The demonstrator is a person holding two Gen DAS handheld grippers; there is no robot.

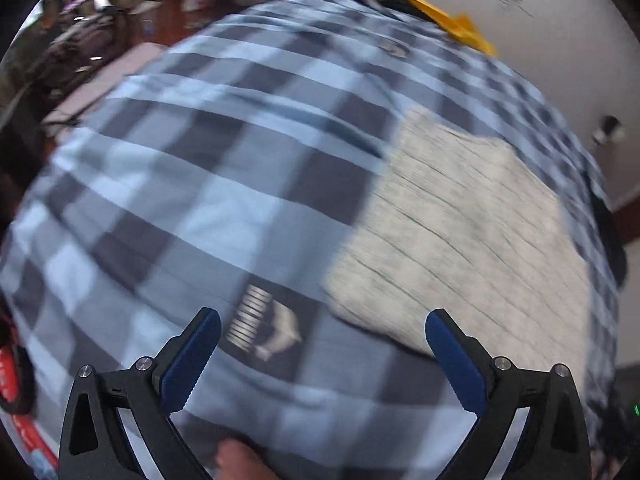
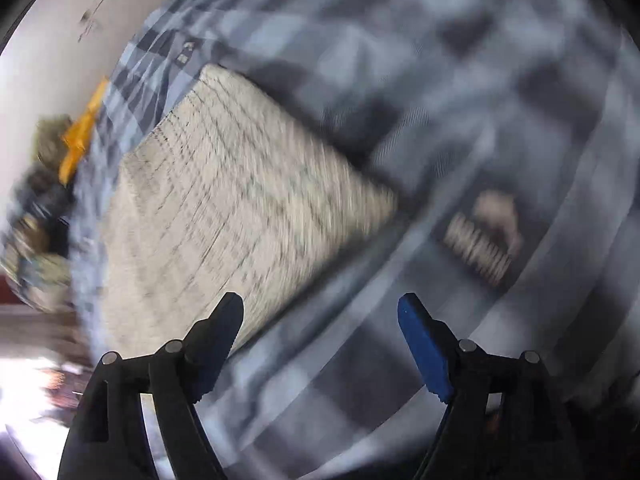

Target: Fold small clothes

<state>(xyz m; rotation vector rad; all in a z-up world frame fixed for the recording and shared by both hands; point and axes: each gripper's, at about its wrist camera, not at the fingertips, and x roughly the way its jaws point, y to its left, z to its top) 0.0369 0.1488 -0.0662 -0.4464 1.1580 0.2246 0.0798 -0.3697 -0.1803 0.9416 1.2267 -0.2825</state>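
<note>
Both your grippers, left (image 1: 322,330) and right (image 2: 320,314), hang with jaws spread, gripping nothing, above the folded grey knit garment (image 1: 460,240) on the blue checked bedsheet (image 1: 180,184).

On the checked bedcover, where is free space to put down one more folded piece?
The checked bedcover is bare on the printed logo side of the folded grey garment, a wide stretch. It is crowded at the far edge, where a yellow item and a pile of dark things lie. Both grippers are open and empty.
</note>
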